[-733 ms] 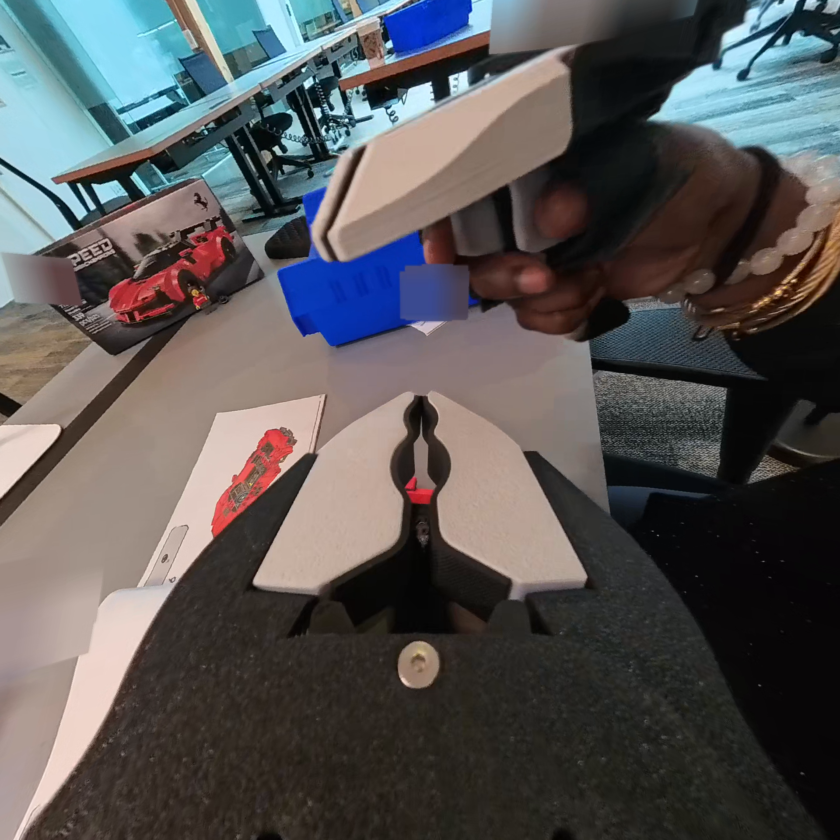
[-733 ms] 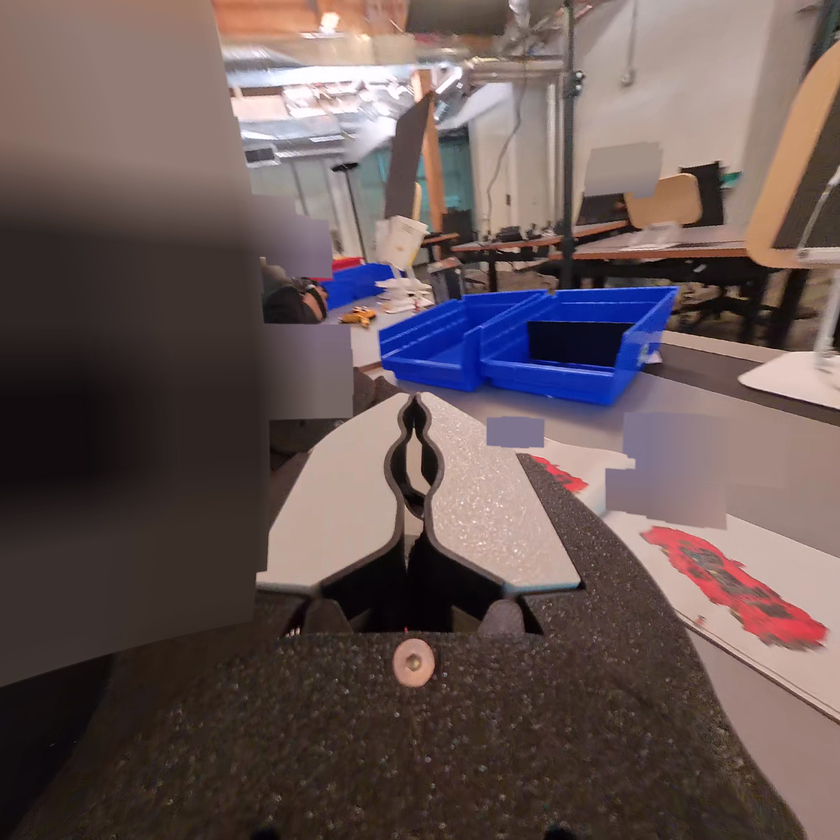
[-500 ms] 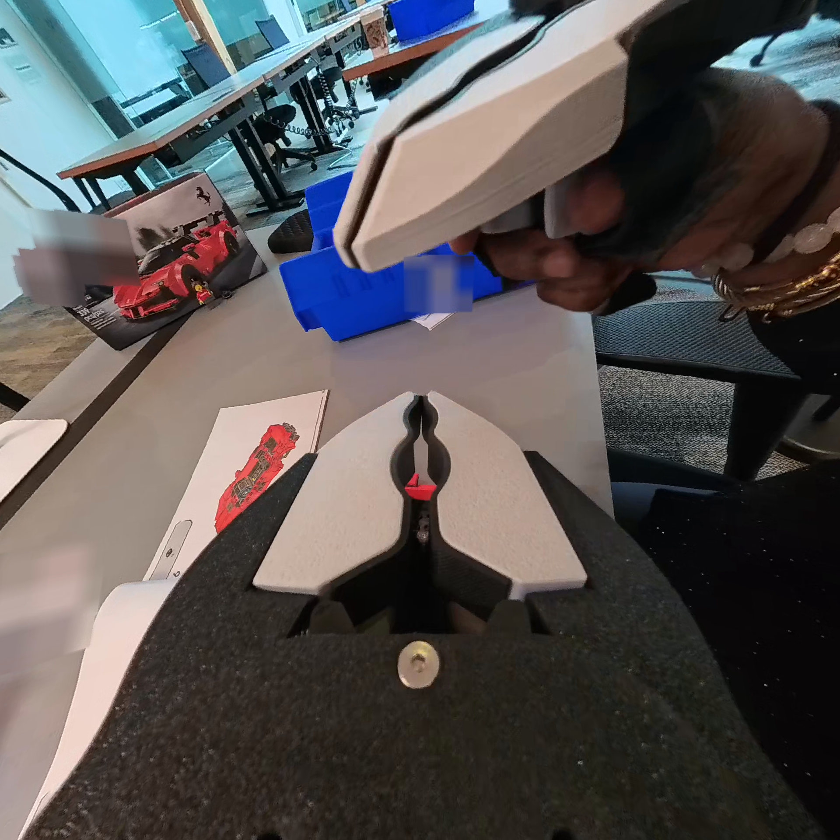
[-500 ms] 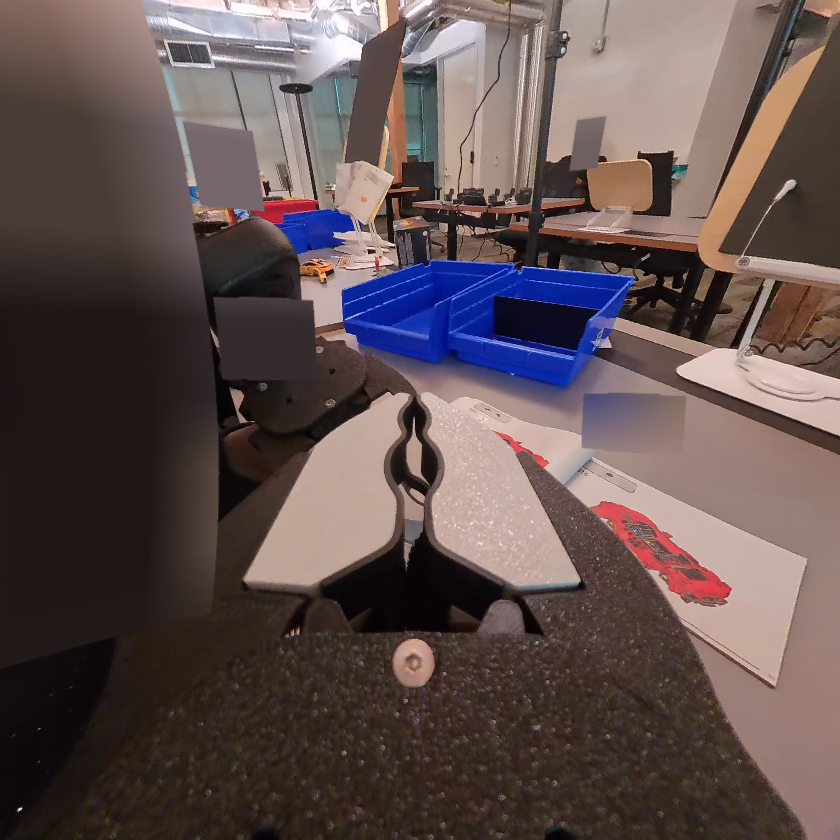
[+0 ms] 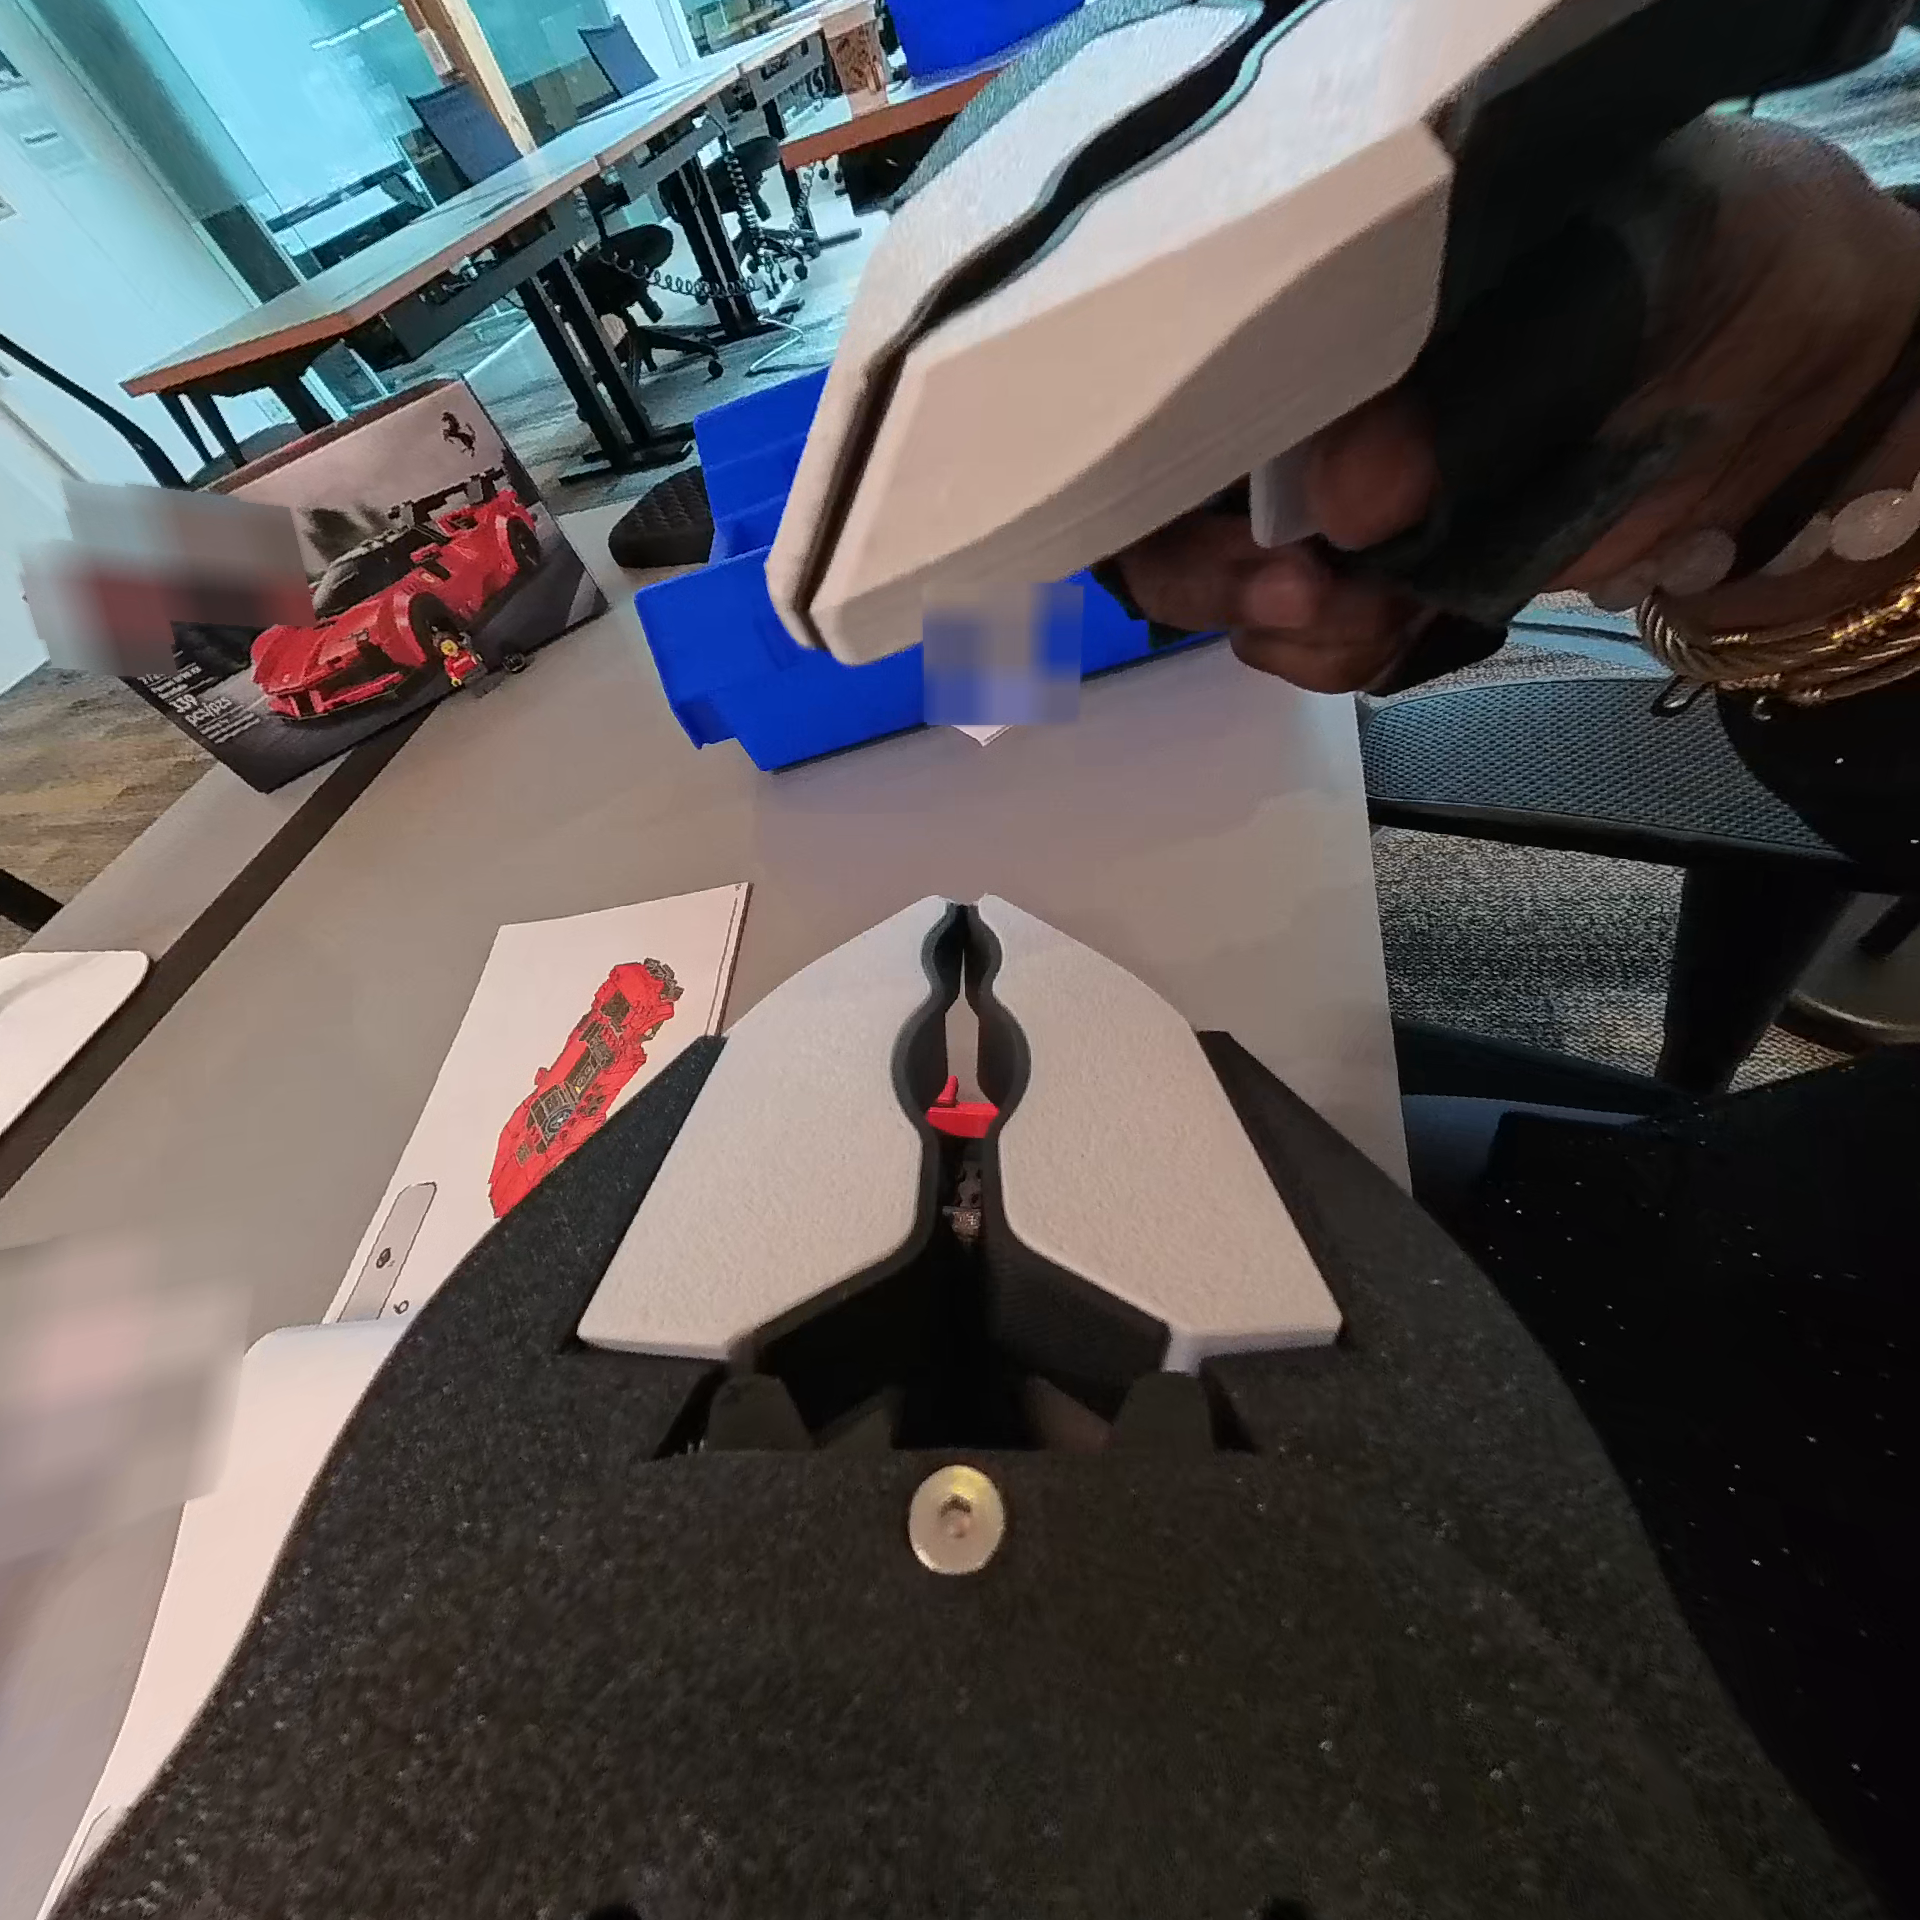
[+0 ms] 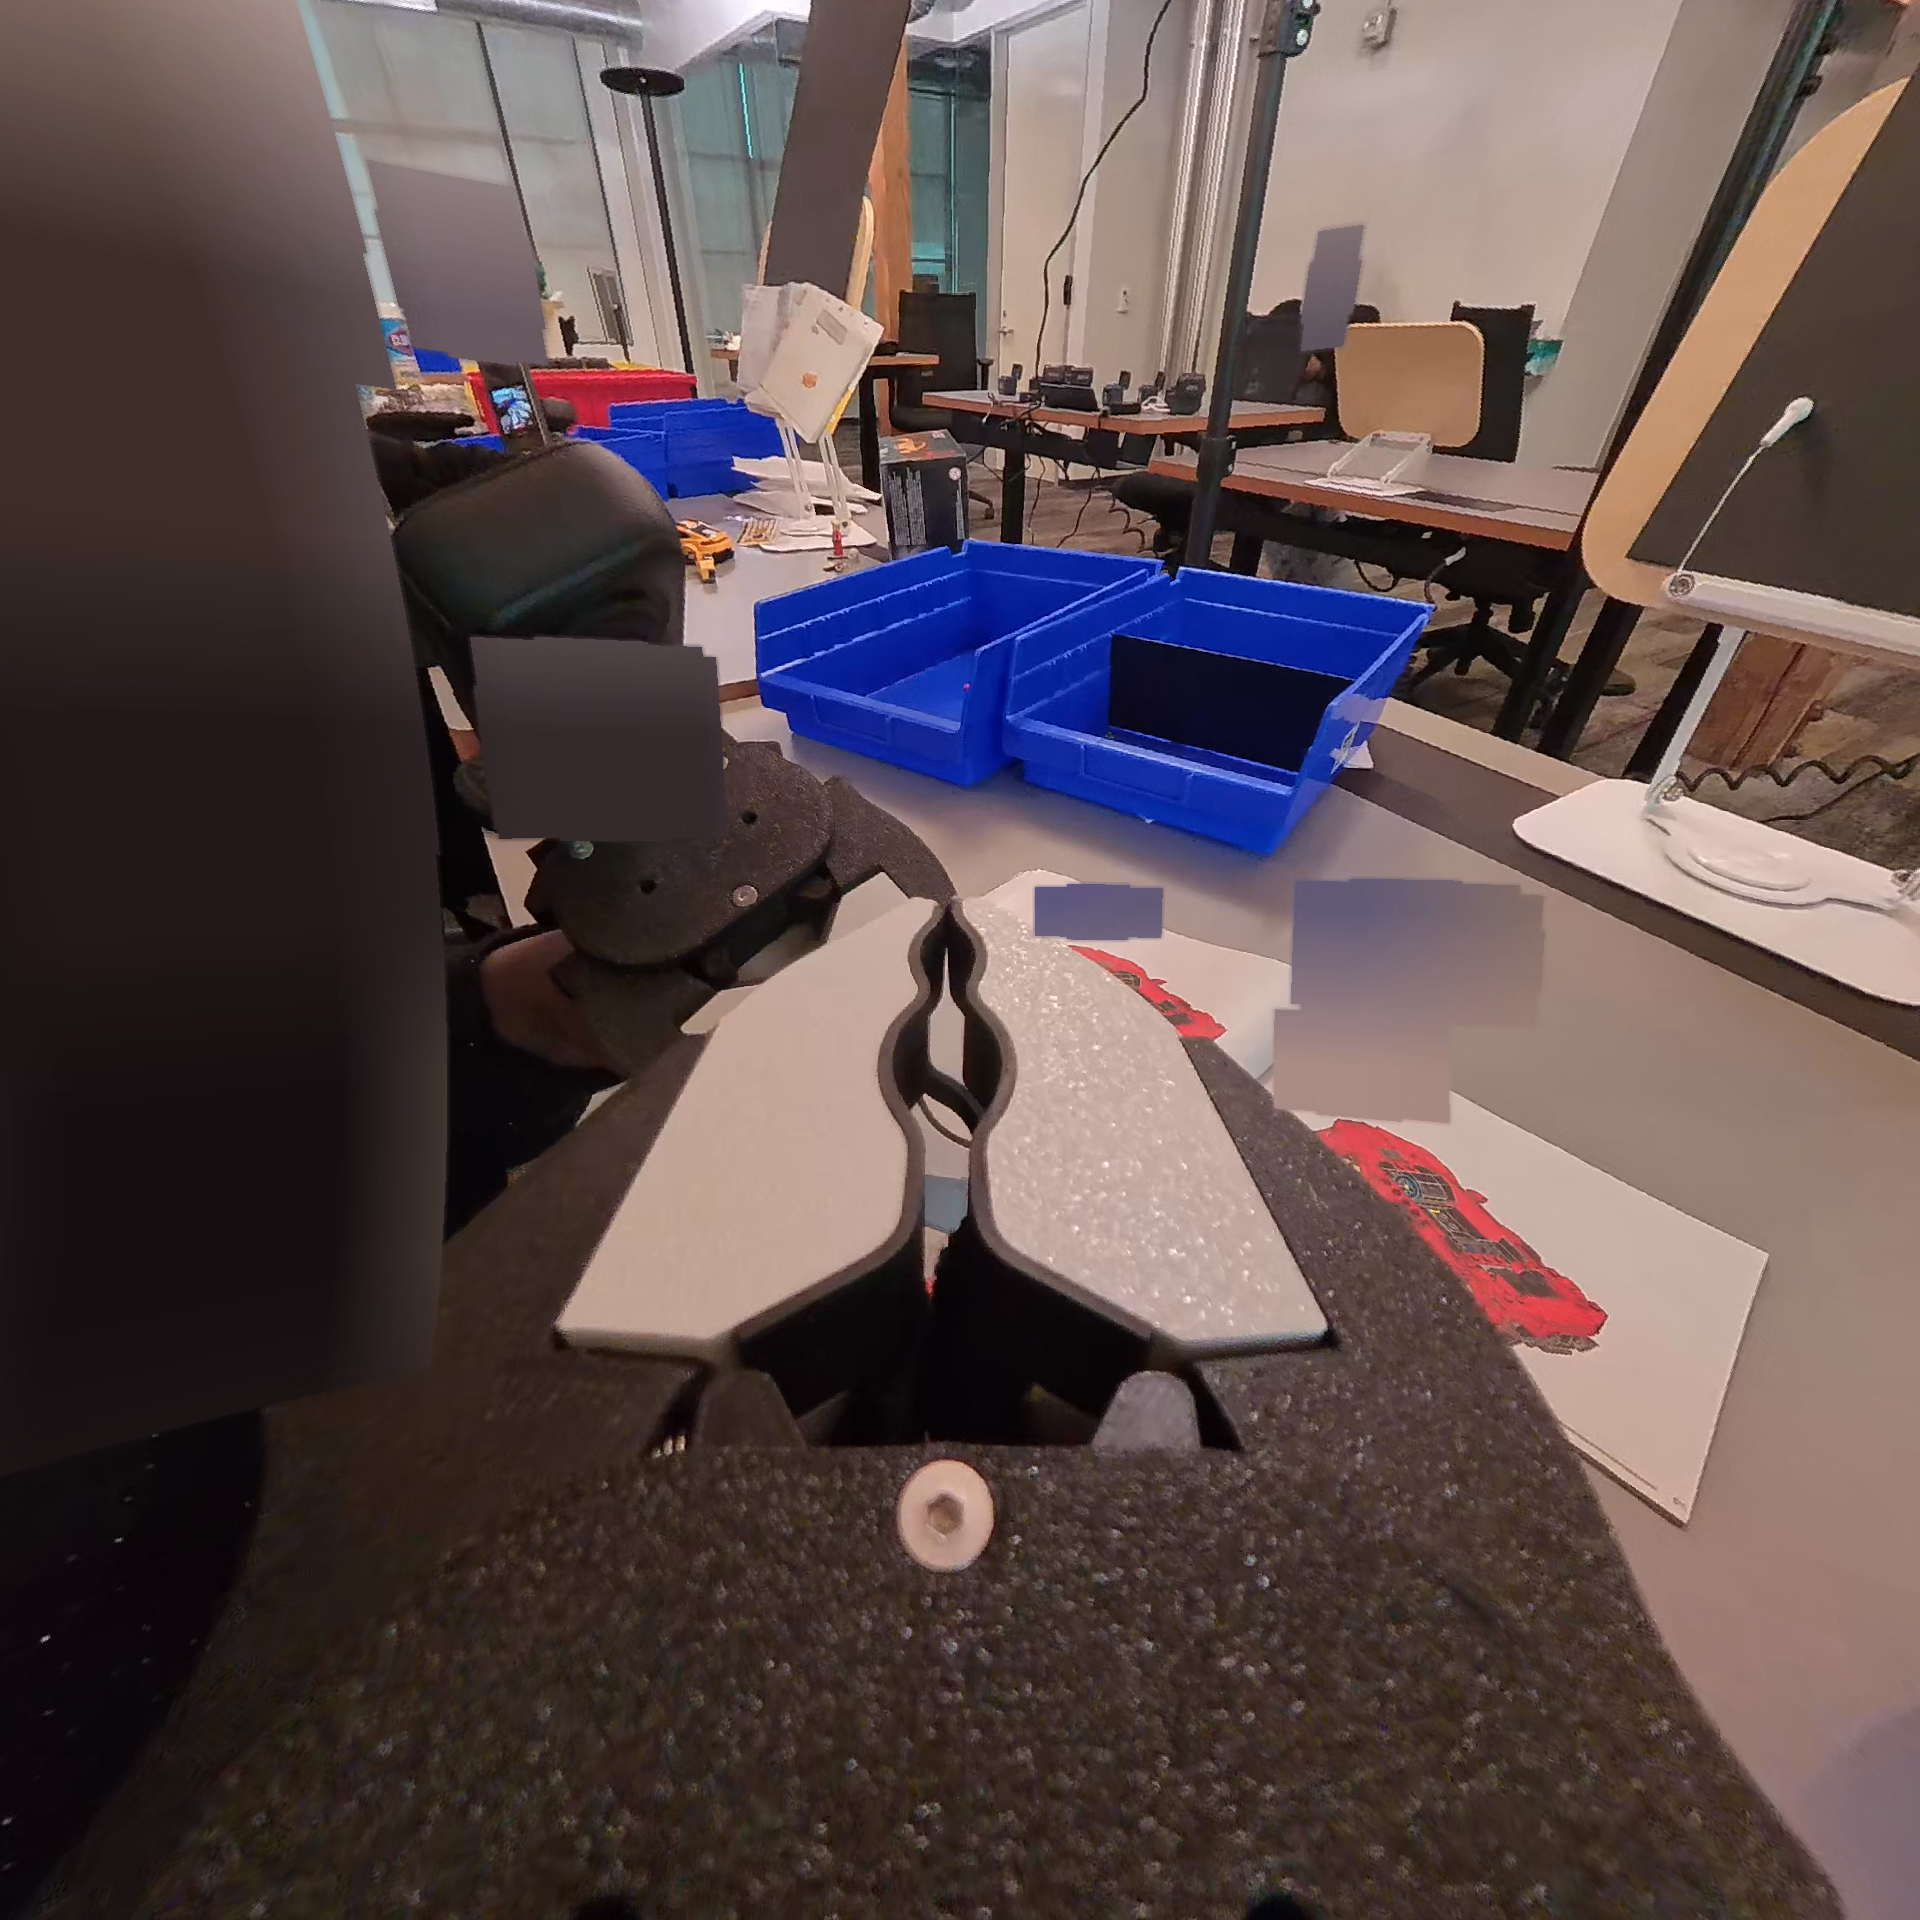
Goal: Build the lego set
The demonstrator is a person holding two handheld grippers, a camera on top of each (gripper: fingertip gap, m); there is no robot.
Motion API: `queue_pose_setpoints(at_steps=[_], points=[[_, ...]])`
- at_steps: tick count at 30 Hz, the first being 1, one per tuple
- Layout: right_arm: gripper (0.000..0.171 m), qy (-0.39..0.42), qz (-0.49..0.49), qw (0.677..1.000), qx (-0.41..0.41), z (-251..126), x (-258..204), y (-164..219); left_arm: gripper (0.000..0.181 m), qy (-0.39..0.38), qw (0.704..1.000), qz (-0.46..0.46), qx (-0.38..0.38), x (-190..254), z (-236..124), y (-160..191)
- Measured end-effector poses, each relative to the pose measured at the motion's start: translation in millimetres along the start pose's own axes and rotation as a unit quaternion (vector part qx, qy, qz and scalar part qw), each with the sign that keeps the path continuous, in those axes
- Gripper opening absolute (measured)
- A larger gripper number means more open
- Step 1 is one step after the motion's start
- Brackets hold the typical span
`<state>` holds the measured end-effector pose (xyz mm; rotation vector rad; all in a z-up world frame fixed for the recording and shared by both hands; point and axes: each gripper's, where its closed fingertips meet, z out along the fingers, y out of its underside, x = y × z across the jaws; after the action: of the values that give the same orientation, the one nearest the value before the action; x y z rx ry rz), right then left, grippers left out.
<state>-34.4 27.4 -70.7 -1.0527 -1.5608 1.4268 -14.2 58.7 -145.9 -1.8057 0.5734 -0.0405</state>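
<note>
My left gripper (image 5: 961, 906) is shut on a small red lego piece (image 5: 958, 1114), which shows in the gap between its jaws, above the grey table (image 5: 1039, 831). My right gripper (image 6: 951, 914) is shut, and I see no piece held in it. In the left wrist view the right gripper (image 5: 805, 613) hangs above and ahead of the left one, held in a hand and pointing down to the left. The left gripper's black body (image 6: 707, 894) shows just left of the right gripper's tips. The instruction booklet (image 5: 582, 1039) with a red car picture lies on the table, also in the right wrist view (image 6: 1507, 1247).
Two blue bins (image 6: 1039, 665) stand side by side at the back of the table; one (image 5: 831, 675) shows in the left view. The lego box (image 5: 395, 582) leans at the far left. A white lamp base (image 6: 1714, 883) sits at the right. A black chair (image 5: 1558, 758) is beyond the table edge.
The right gripper has come closer to the left gripper, now larger and lower in the left view. The right view has tilted down toward the table. The left gripper keeps the red piece.
</note>
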Motion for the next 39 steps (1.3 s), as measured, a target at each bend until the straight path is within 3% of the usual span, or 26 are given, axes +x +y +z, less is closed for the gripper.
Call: queue_pose_setpoints(at_steps=[6,7,12,14,22,23,25,29,32,34,35,36,37,38,39], points=[[0.000,-0.002,0.000,1.000,-0.023,-1.0,2.0,9.3,0.000,-0.014,1.000,-0.020,0.007,-11.9,-10.9,2.8],[0.007,-0.012,0.000,0.999,-0.047,-0.7,-0.6,16.5,0.003,-0.013,0.999,-0.034,0.013,-15.8,-17.4,4.4],[0.028,-0.034,0.009,0.982,-0.188,-5.7,8.8,75.5,0.045,0.028,0.994,-0.099,-0.027,-20.2,-40.8,38.8],[0.036,-0.041,0.018,0.973,-0.225,-5.0,11.7,94.6,0.050,0.037,0.992,-0.102,-0.066,-15.4,-42.5,57.7],[0.041,-0.056,0.055,0.962,-0.263,-24.4,25.7,139.1,0.001,0.036,0.986,-0.100,-0.125,2.1,-43.8,101.1],[0.038,-0.055,0.060,0.961,-0.265,-27.5,27.1,143.7,0.000,0.038,0.986,-0.099,-0.127,4.7,-43.0,103.5],[0.000,-0.054,0.047,0.964,-0.256,-32.0,27.9,147.0,0.000,0.038,0.986,-0.103,-0.121,6.9,-40.6,103.9],[0.000,-0.034,0.039,0.973,-0.225,-34.8,33.3,143.5,0.000,0.045,0.985,-0.106,-0.130,9.7,-36.9,106.1],[0.036,-0.060,0.047,0.973,-0.217,-34.2,24.0,140.4,0.007,0.047,0.984,-0.102,-0.136,11.8,-35.9,106.2],[0.047,-0.059,0.017,0.974,-0.217,-31.0,20.5,140.8,0.036,0.029,0.984,-0.103,-0.142,8.1,-35.1,107.1],[0.039,-0.048,-0.006,0.976,-0.211,-30.6,21.8,138.4,0.047,0.011,0.984,-0.103,-0.147,2.8,-35.5,107.7],[0.003,-0.031,-0.032,0.979,-0.197,-30.0,25.0,133.1,0.056,-0.010,0.983,-0.103,-0.150,-4.5,-36.9,107.7],[0.000,-0.014,-0.053,0.983,-0.177,-29.2,28.4,125.2,0.060,-0.029,0.983,-0.102,-0.151,-12.1,-39.2,106.9],[0.000,-0.005,-0.067,0.984,-0.163,-28.5,31.1,117.9,0.047,-0.037,0.983,-0.100,-0.150,-17.6,-41.5,105.5],[0.000,0.011,-0.072,0.985,-0.154,-27.4,36.7,111.4,0.010,-0.033,0.983,-0.101,-0.149,-20.4,-43.6,103.7]])
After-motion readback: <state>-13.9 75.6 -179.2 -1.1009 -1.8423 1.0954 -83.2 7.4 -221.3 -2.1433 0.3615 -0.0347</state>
